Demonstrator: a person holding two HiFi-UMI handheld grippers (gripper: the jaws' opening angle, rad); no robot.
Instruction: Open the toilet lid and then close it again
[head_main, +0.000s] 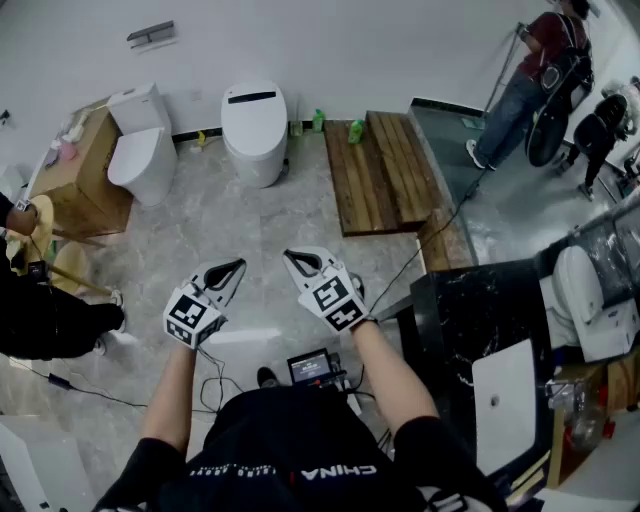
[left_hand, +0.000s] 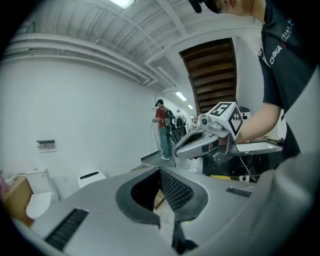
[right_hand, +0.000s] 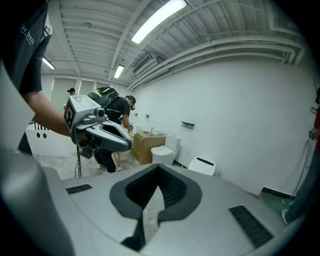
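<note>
A white toilet with a black strip on its closed lid stands against the far wall; it also shows small in the left gripper view as the toilet and in the right gripper view as the toilet. My left gripper and right gripper hover side by side over the floor, well short of it, both shut with nothing in them. The left gripper has its jaws together, and so has the right gripper.
A second white toilet stands left beside a cardboard box. A wooden platform and green bottles lie right of the toilet. A black counter is at my right. A person stands left, others at back right.
</note>
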